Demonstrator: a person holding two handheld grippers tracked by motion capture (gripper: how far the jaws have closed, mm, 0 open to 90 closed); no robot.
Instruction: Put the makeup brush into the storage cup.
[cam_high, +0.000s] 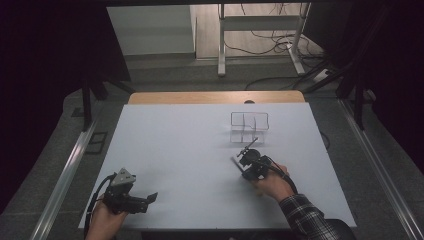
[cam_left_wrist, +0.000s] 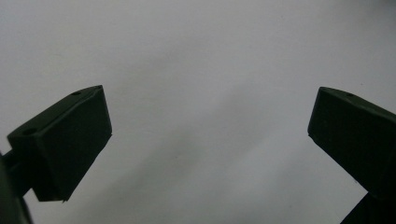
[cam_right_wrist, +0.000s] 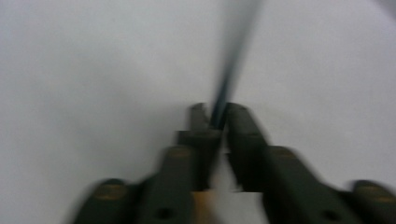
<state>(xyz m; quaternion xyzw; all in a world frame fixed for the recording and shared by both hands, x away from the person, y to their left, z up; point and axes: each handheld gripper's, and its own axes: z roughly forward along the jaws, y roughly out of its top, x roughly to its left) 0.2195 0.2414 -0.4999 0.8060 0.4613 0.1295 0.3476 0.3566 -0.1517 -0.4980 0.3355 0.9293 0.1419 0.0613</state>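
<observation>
My right gripper (cam_high: 246, 154) sits right of the table's middle, just in front of a clear divided box (cam_high: 249, 127). Its jaws are shut on a thin dark stick, perhaps a pen or pencil (cam_high: 251, 144), which slants up toward the box. In the right gripper view the stick (cam_right_wrist: 233, 56) runs blurred up and away from the closed right gripper (cam_right_wrist: 217, 112), above bare white table. My left gripper (cam_high: 150, 197) rests near the front left edge, open and holding nothing. In the left gripper view its jaws stand wide apart around the left gripper's middle (cam_left_wrist: 210, 130).
The white tabletop (cam_high: 180, 155) has a wooden strip along its far edge (cam_high: 215, 97). Beyond it are a grey floor, cables and a white stand's legs (cam_high: 260, 45). Dark curtains flank both sides.
</observation>
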